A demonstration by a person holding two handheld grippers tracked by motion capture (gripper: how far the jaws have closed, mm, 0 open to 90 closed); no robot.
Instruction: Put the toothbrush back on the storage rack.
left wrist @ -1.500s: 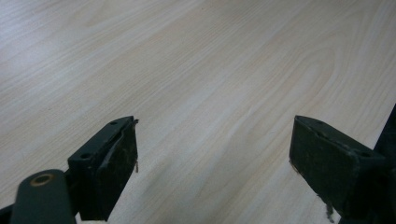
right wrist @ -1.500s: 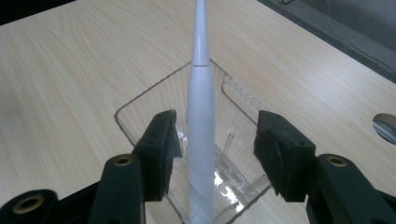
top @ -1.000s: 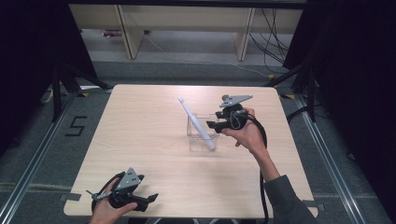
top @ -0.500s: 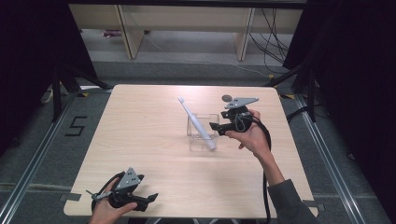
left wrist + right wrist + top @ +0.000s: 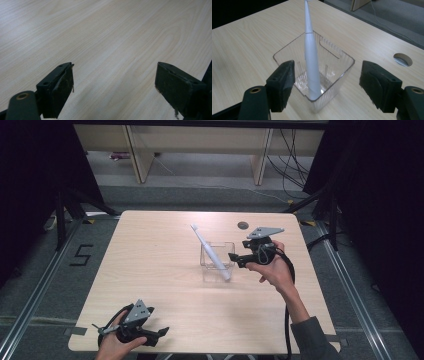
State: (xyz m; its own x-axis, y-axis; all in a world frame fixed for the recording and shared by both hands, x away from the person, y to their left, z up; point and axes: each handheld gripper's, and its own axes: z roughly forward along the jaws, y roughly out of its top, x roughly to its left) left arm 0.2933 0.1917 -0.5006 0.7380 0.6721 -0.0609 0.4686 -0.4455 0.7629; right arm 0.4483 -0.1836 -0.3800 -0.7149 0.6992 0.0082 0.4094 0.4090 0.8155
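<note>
A white electric toothbrush (image 5: 210,252) leans in a clear ribbed plastic container (image 5: 228,248) at mid-table, its brush head pointing up and to the far left. My right gripper (image 5: 234,259) sits just right of the container. Its jaws have just been opening and grip nothing. In the right gripper view the toothbrush (image 5: 311,60) and the container (image 5: 342,56) lie ahead of the open right gripper (image 5: 327,80), untouched by its pads. My left gripper (image 5: 162,332) rests at the table's near left corner. The left gripper (image 5: 115,82) stands open over bare wood.
A round cable hole (image 5: 243,225) lies in the wooden table (image 5: 150,270) behind the right gripper, and shows as the hole (image 5: 402,59) in the right gripper view. Shelving and cables stand on the floor beyond the far edge.
My right gripper has drawn back a little to the right, away from the container. The toothbrush stays leaning in the container. The left gripper has not moved.
</note>
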